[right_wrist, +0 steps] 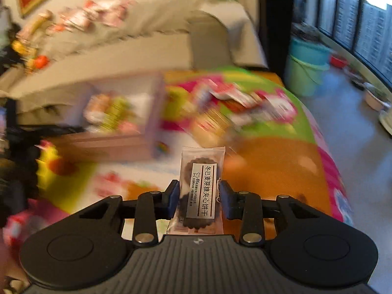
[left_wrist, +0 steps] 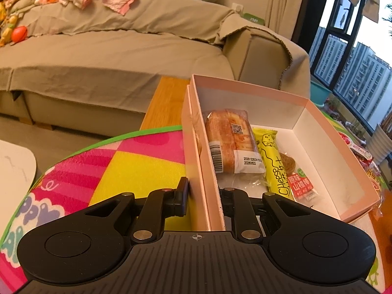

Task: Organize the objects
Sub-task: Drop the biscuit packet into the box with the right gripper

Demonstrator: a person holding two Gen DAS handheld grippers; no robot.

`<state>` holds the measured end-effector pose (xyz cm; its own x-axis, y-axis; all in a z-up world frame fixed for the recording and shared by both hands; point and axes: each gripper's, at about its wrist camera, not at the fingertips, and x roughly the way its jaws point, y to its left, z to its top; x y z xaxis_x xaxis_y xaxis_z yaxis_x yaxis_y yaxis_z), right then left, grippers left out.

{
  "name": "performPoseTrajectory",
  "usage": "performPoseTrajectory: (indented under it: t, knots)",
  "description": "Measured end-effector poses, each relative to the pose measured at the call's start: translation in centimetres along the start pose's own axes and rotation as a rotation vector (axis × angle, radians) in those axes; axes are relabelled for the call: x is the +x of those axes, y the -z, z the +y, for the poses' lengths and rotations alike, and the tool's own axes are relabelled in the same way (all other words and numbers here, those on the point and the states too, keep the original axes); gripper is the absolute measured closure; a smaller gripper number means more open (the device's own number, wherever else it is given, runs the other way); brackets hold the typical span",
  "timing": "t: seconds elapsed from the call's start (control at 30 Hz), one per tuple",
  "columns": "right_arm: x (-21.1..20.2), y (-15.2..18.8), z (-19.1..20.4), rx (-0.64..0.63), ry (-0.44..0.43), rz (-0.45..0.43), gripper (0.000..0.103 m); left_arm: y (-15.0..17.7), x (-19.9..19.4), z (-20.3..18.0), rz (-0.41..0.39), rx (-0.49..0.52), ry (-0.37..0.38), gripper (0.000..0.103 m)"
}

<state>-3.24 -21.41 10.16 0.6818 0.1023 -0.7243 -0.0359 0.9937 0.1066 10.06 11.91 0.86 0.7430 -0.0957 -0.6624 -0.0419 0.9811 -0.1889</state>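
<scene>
A pink box (left_wrist: 343, 144) with a white inside lies on a colourful mat (left_wrist: 137, 166). It holds a wrapped bread (left_wrist: 230, 142), a yellow cheese stick packet (left_wrist: 272, 161) and a red snack packet (left_wrist: 300, 186). My left gripper (left_wrist: 204, 196) is shut on the box's near left wall, one finger outside, one inside. My right gripper (right_wrist: 199, 198) is shut on a clear packet of dark sandwich biscuits (right_wrist: 202, 186), held above the mat. The pink box (right_wrist: 152, 112) shows blurred at the left in the right wrist view.
A beige sofa (left_wrist: 122, 49) with clothes and toys stands behind the mat. Several red snack packets (right_wrist: 235, 98) lie blurred on the mat (right_wrist: 281, 159) right of the box. Teal buckets (right_wrist: 306, 66) stand by the window. A white tabletop (left_wrist: 14, 166) is at the left.
</scene>
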Motion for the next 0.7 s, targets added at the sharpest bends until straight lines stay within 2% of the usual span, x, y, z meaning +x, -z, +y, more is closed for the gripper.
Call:
performPoseTrajectory:
  t: [0.17, 0.3, 0.4, 0.57, 0.7]
  knots:
    - [-2.4, -3.7, 4.0, -0.064, -0.16, -0.166, 0.068, 0.0, 0.0, 0.0, 0.001, 0.0, 0.0, 0.084]
    - [-0.9, -6.2, 7.4, -0.09, -0.249, -0.243, 0.068, 0.1, -0.1, 0.0, 0.003, 0.005, 0.003, 0.084]
    - [2.4, -7.6, 9.2, -0.078, -0.279, -0.204, 0.068, 0.1, -0.1, 0.1, 0.005, 0.005, 0.008, 0.084]
    - [7.3, -8.6, 10.9, -0.049, -0.263, -0.132, 0.068, 0.1, -0.1, 0.1, 0.005, 0.007, 0.009, 0.084]
    - [9.1, -8.7, 12.0, -0.058, -0.256, -0.123, 0.068, 0.1, -0.1, 0.1, 0.004, 0.006, 0.012, 0.084]
